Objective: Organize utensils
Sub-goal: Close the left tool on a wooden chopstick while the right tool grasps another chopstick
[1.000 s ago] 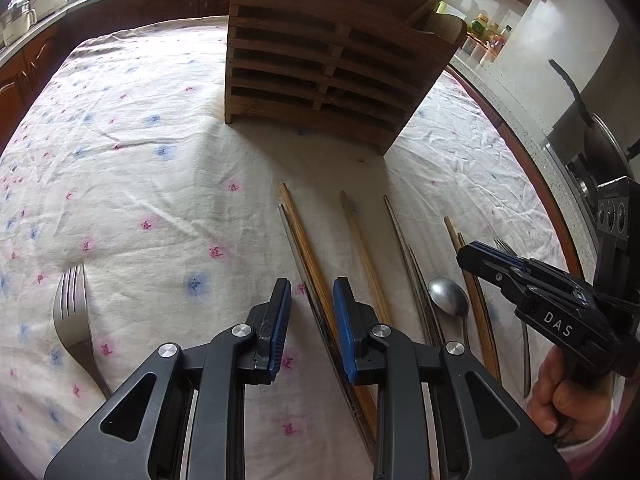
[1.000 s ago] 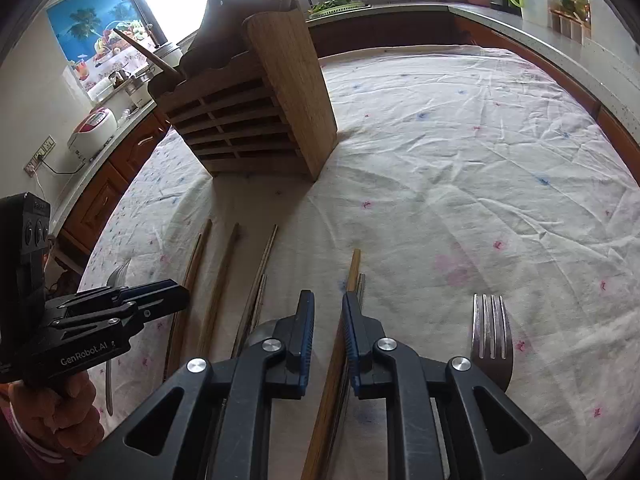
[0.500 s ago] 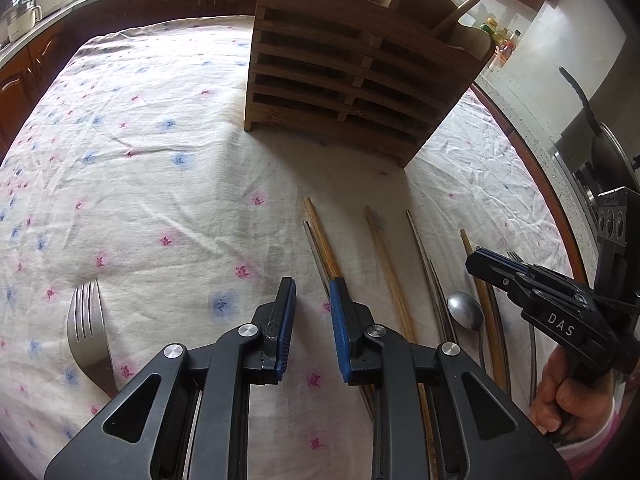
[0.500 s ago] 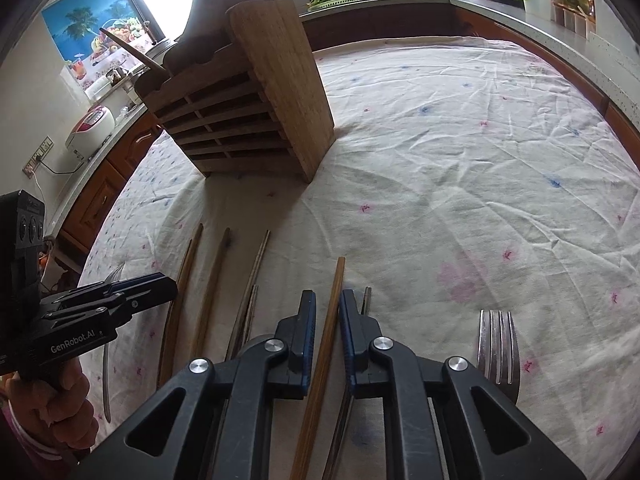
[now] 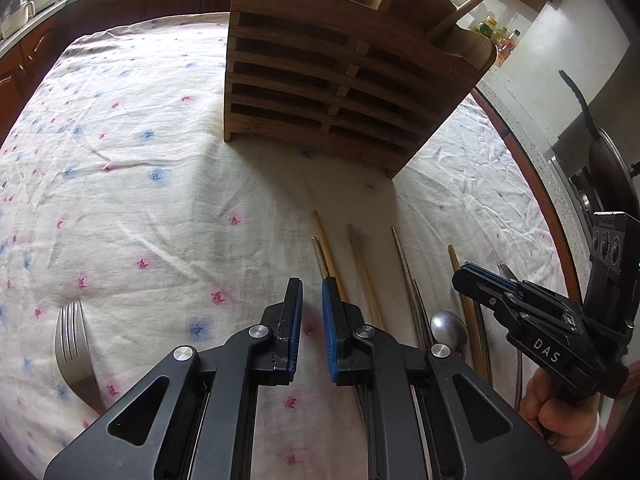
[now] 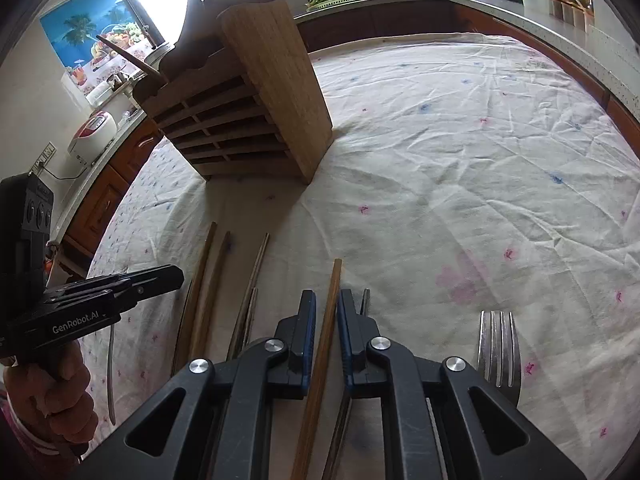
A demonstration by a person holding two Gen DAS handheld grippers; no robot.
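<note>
A slatted wooden utensil rack (image 5: 336, 92) stands at the back of the table; it also shows in the right wrist view (image 6: 248, 108). Several chopsticks, a spoon (image 5: 450, 330) and a fork (image 5: 74, 350) lie on the floral cloth in front of it. My right gripper (image 6: 326, 308) straddles a wooden chopstick (image 6: 326, 328), jaws narrow but with slight gaps beside the stick. My left gripper (image 5: 312, 298) is slightly open and empty above the cloth, with a wooden chopstick (image 5: 328, 248) and a metal one just to its right. The other gripper shows in each view at the side (image 5: 520, 308), (image 6: 100, 300).
A second fork (image 6: 498, 344) lies right of my right gripper. More chopsticks (image 6: 204, 292) lie to its left. Kitchen counters with a rice cooker (image 6: 94, 134) and a stove (image 5: 600, 184) ring the table. Wrinkled cloth (image 6: 480, 160) stretches to the right.
My right gripper has moved over the wooden chopstick, which now lies between its jaws, and they have narrowed. My left gripper has drifted left and its jaws have narrowed a little.
</note>
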